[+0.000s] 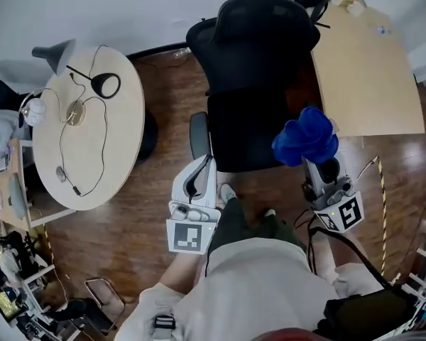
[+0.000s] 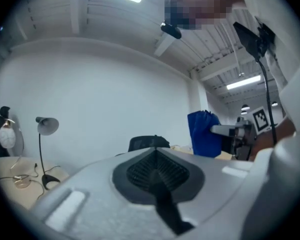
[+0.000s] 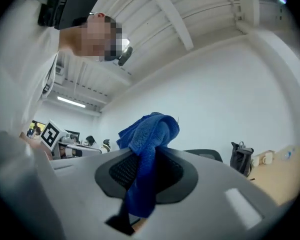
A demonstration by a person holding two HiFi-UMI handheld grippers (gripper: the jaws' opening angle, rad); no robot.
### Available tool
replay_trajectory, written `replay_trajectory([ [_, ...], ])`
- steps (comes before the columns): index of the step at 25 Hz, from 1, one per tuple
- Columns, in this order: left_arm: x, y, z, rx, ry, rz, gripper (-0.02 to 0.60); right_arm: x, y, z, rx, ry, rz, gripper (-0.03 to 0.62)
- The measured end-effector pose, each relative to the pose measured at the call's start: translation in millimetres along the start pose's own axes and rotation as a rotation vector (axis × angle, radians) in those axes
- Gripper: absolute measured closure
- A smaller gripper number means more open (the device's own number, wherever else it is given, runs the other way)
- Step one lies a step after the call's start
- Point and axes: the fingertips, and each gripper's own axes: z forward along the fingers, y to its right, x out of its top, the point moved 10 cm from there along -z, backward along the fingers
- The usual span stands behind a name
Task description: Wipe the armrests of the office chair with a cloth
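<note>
Left gripper (image 1: 200,168) jaws pressed together, nothing between them. Right gripper (image 1: 321,165) clamped on bunched blue cloth (image 1: 307,137). Both sit just before office chair (image 1: 259,55).

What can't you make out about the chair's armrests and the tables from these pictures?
Right armrest: head view, the blue cloth covers that spot.
Both armrests: gripper views, the jaws' grey housing hides all but the office chair's top.
Small items on the round table: head view, too small to name.

A dark wooden floor (image 1: 156,222) separates a pale round table (image 1: 117,130), a gray desk lamp (image 1: 57,54) at its far edge, from a light wooden desk (image 1: 369,84) below a white wall (image 1: 128,6).
</note>
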Motion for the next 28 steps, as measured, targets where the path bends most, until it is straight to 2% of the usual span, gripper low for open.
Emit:
replay_trajectory([
  [7,36.8,78.3,-63.6,0.049,0.050,0.037,0.580,29.9,-20.5,-95.8,-0.010,0.039,0.053,0.517],
  [11,43.2,158.3,-105.1,0.028,0.095,-0.002,0.581,44.3,-35.7,-178.6,0.004,0.043,0.097,0.517],
  [15,45.6,229.2,-145.3,0.029,0.111,0.010,0.581,63.7,-46.0,-259.0,-0.003,0.063,0.079,0.516],
  [19,55.1,284.7,-179.4,-0.014,0.126,0.021,0.578,82.0,-56.1,-314.9,-0.022,0.085,0.080,0.516],
  [24,66.0,301.0,-195.1,-0.038,0.121,0.010,0.578,107.6,-69.3,-332.0,0.010,0.105,0.046,0.517],
  [28,74.4,301.1,-196.5,-0.044,0.133,0.019,0.578,110.9,-77.9,-334.6,-0.005,0.085,0.067,0.517],
])
